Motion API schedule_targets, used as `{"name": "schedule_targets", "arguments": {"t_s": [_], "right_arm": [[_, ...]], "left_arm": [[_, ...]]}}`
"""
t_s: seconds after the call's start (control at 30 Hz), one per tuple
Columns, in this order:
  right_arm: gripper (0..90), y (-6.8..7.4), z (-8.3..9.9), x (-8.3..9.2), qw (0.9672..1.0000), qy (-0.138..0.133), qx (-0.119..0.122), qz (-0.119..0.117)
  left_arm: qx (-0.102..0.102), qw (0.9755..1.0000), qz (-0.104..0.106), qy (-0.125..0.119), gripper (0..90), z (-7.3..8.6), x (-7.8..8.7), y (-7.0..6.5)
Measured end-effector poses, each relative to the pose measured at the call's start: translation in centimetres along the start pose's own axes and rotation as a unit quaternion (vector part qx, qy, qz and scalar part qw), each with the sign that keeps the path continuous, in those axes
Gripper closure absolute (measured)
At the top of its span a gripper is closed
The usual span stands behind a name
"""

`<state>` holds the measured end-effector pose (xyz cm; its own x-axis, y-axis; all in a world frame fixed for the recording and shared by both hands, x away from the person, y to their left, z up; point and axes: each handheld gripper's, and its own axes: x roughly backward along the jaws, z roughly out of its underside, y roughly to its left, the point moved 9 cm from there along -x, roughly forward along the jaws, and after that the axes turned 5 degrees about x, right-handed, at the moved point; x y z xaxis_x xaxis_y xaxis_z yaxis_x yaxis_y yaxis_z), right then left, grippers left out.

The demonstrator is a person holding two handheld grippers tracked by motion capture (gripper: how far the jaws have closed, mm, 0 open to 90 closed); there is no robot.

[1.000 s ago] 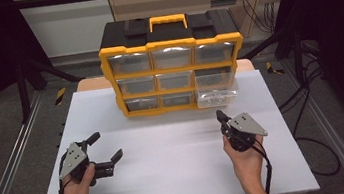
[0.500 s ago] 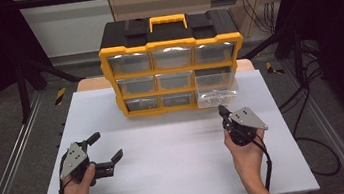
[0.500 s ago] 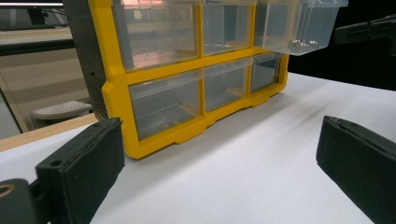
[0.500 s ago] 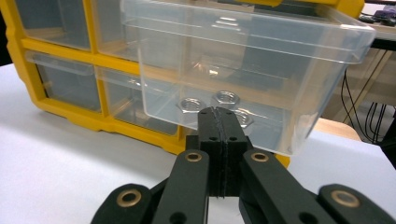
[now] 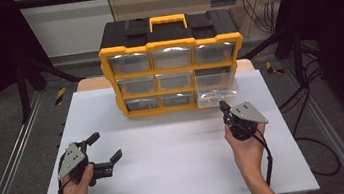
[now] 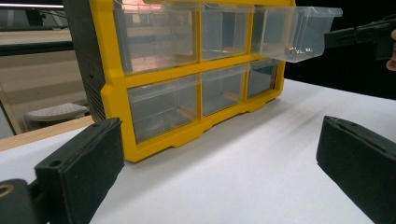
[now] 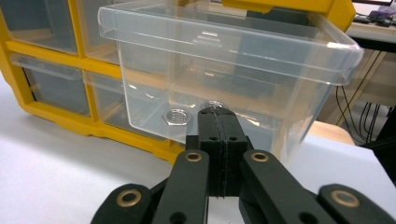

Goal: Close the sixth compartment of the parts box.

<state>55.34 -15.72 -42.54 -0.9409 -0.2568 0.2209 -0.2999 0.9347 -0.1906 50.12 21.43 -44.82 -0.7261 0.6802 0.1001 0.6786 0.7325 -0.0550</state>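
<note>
The clear drawer (image 5: 216, 92) juts lengthwise from the yellow organiser (image 5: 173, 66) toward the near side, the right gripper (image 5: 224, 107) closed empty just before it

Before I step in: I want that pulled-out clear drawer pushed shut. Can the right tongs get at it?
Probably yes: the right tongs, closed, sit just before the clear drawer, with nothing between them.
</note>
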Motion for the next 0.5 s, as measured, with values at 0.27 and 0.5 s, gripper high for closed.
{"name": "schedule_targets", "arguments": {"t_s": [0.27, 0.5], "right_arm": [[90.0, -0.17, -0.39, -0.22, 1.0, -0.001, 0.006, 0.004], [90.0, -0.42, -0.4, -0.45, 0.9999, 0.004, 0.006, 0.008]], "left_arm": [[-0.004, 1.0, -0.001, -0.003, 0.7, -0.11, 0.18, -0.02], [-0.004, 1.0, -0.003, -0.002, 0.7, -0.07, 0.18, 0.02]]}}
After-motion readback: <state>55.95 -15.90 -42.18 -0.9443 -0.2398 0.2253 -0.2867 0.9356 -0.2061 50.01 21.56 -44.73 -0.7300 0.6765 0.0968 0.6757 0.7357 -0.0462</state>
